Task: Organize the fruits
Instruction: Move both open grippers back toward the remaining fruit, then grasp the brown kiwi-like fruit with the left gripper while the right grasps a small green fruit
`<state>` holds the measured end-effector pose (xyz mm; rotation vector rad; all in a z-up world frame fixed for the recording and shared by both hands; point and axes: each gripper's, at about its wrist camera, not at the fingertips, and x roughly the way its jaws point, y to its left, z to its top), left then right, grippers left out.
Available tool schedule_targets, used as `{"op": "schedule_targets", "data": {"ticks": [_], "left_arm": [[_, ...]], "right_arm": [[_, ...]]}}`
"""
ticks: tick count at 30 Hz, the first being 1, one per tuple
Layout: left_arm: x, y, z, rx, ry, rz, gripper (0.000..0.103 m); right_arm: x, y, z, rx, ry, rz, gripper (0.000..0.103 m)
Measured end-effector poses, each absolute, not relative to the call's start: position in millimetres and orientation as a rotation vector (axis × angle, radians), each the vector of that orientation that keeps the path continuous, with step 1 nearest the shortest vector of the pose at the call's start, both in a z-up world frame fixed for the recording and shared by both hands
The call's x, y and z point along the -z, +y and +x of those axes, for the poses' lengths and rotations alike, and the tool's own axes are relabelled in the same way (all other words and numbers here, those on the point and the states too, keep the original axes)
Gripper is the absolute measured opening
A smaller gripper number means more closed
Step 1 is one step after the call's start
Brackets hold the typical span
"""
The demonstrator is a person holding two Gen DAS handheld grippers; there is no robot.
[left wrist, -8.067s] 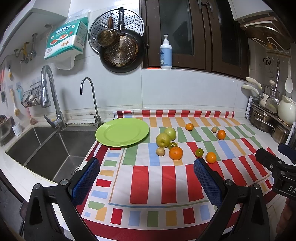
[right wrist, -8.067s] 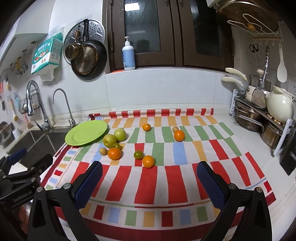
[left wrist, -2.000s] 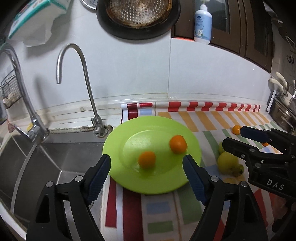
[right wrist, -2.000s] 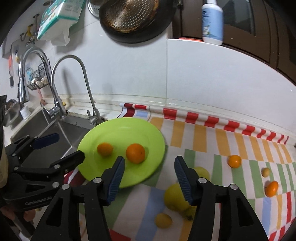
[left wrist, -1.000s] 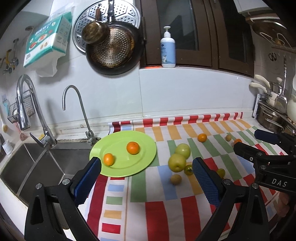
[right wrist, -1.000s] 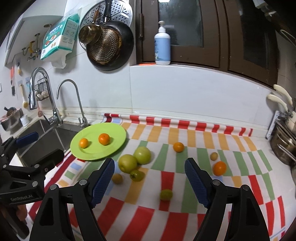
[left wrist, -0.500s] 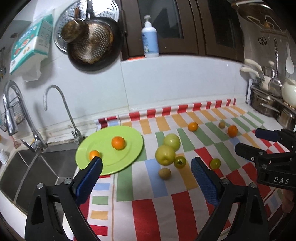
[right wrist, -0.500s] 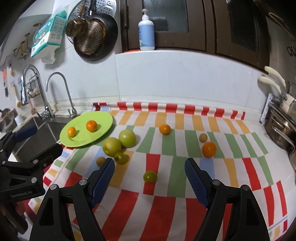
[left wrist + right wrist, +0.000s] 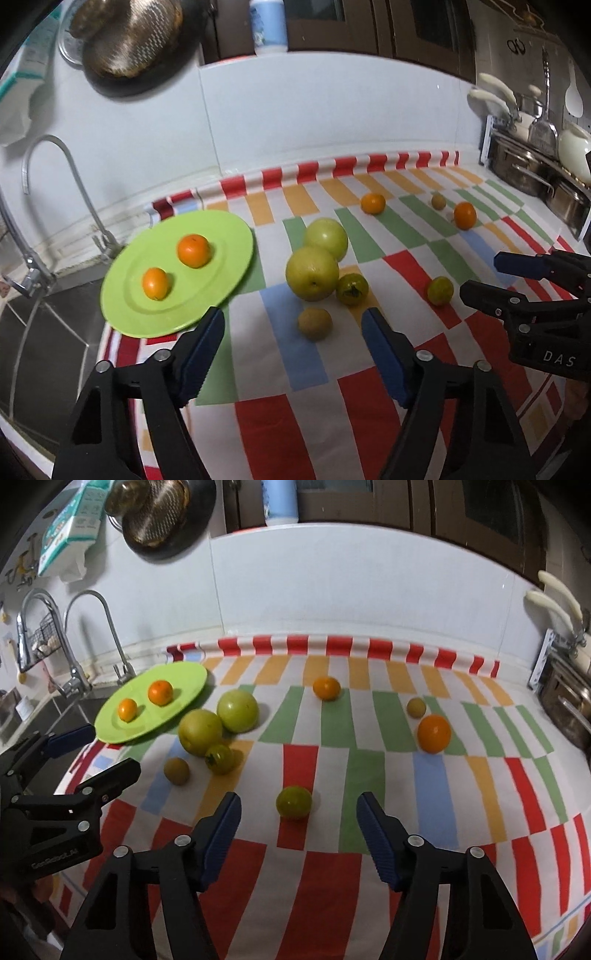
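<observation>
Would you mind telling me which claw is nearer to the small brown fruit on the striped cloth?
Left. The left claw has the small brown fruit just ahead between its open fingers; the right claw is off to its right, lined up on a green tomato.

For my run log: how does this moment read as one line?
plate: two oranges on it | left claw: open, closing around brown fruit | right claw: open, closing around green fruit

Each hand-held unit is a matte black plastic two-finger gripper: left gripper [image 9: 293, 334], right gripper [image 9: 297, 814]. Both carry angular black arms joined by round silver screws, and each finger ends in a ribbed dark-blue pad [image 9: 201, 352]. White lettering reads "DAS" on the right unit's side; the left unit's white lettering is blurred.
</observation>
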<state>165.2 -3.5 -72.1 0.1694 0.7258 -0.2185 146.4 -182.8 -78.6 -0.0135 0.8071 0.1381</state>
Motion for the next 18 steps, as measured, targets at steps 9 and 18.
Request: {"op": "schedule_targets", "data": {"ticks": [9,18], "left_arm": [[100,-10,190,0.269,0.803,0.174,0.064],[115,-12,206,0.314,0.854,0.151,0.045]], "right_arm": [[104,-183,166,-0.152,0.887,0.009,0.05],[117,-181,178,-0.168,0.918,0.011,0.042]]}}
